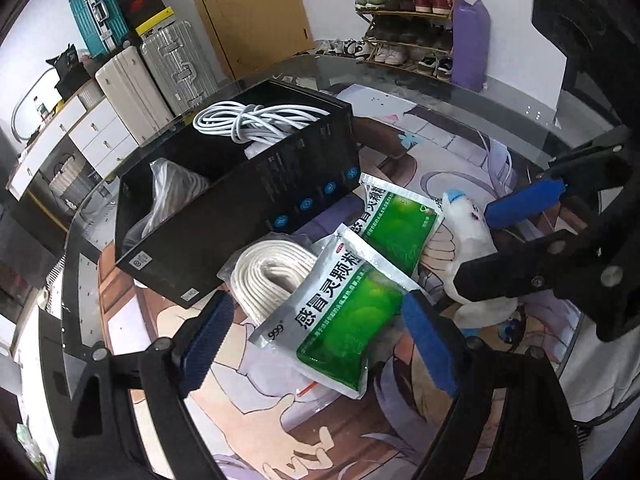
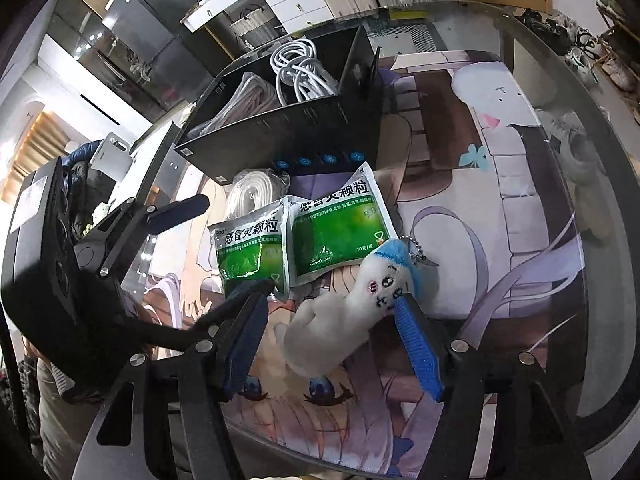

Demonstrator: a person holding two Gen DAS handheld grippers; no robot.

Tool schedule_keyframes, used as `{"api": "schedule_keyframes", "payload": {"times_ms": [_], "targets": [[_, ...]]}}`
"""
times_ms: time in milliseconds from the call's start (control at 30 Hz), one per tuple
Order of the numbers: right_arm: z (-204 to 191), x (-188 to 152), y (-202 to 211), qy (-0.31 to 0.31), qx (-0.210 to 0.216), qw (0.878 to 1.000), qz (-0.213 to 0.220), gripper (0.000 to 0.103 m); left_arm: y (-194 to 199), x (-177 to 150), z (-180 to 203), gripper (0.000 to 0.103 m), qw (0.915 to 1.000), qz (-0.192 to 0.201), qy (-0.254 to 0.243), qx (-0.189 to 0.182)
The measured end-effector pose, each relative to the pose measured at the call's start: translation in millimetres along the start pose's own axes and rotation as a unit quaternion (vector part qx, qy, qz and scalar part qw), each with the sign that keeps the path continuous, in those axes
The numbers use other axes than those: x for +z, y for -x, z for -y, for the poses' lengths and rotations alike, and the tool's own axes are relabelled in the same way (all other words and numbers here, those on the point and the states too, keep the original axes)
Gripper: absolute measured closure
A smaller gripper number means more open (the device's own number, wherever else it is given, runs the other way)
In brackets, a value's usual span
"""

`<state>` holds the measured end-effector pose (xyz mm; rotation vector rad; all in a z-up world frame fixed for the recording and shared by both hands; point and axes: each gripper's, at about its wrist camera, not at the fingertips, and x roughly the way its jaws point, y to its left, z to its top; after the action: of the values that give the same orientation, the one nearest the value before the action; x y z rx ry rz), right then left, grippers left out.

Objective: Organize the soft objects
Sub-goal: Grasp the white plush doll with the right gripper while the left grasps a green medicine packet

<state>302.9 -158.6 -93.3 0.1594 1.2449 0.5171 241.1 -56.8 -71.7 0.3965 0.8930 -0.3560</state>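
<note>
The left gripper (image 1: 316,344) stood wide, its ribbed blue pads either side of a glossy foil sachet (image 1: 340,320) with a green panel, touching nothing that could be seen; a second sachet (image 1: 400,220) of the same kind lay just beyond it, both flat on the printed cartoon mat (image 1: 248,412) under the glass table top (image 1: 500,92). Beside the near sachet lay a coil of off-white cord in a clear crinkled bag (image 1: 268,276), touching the foot of the box. The right gripper (image 2: 332,340) was also spread wide, around a soft, fuzzy white plush toy (image 2: 352,308) with a blue cap and a bead chain, which lay on the mat between the pads; whether either pad touched it could not be told. The black cardboard box (image 1: 256,204) was rectangular and open-topped; it held a bundle of smooth white cable (image 1: 256,120) at one end and a bagged pale coil (image 1: 176,188) at the other.
</note>
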Motion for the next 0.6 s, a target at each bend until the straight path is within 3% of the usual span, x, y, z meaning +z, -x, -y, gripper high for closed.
{"api": "schedule_keyframes", "payload": {"times_ms": [167, 300, 467, 500, 533, 600], "targets": [[-1.7, 3.4, -5.8, 0.006, -0.006, 1.000, -0.010, 0.037, -5.3, -4.1, 5.7, 0.016, 0.9998, -0.011, -0.014, -0.004], [-3.8, 2.8, -13.7, 0.019, -0.020, 0.999, -0.020, 0.063, -6.8, -3.4, 6.6, 0.030, 0.9995, -0.023, -0.009, -0.021], [-10.4, 1.8, -13.7, 0.043, -0.027, 0.999, -0.015, 0.069, -1.3, -3.4, -8.4, 0.038, 0.9974, -0.035, 0.038, -0.049], [-12.2, 1.6, -13.1, 0.048, -0.031, 0.998, -0.012, 0.069, 0.3, -4.4, -10.9, 0.042, 0.9971, -0.035, 0.044, -0.052], [-13.6, 1.7, -11.5, 0.054, -0.034, 0.998, -0.009, 0.069, 1.5, -5.7, -12.1, 0.052, 0.9969, -0.035, 0.047, -0.053], [-16.5, 1.6, -8.9, 0.063, -0.036, 0.997, -0.002, 0.070, 5.1, -8.4, -16.4, 0.054, 0.9963, -0.033, 0.057, -0.054]]}}
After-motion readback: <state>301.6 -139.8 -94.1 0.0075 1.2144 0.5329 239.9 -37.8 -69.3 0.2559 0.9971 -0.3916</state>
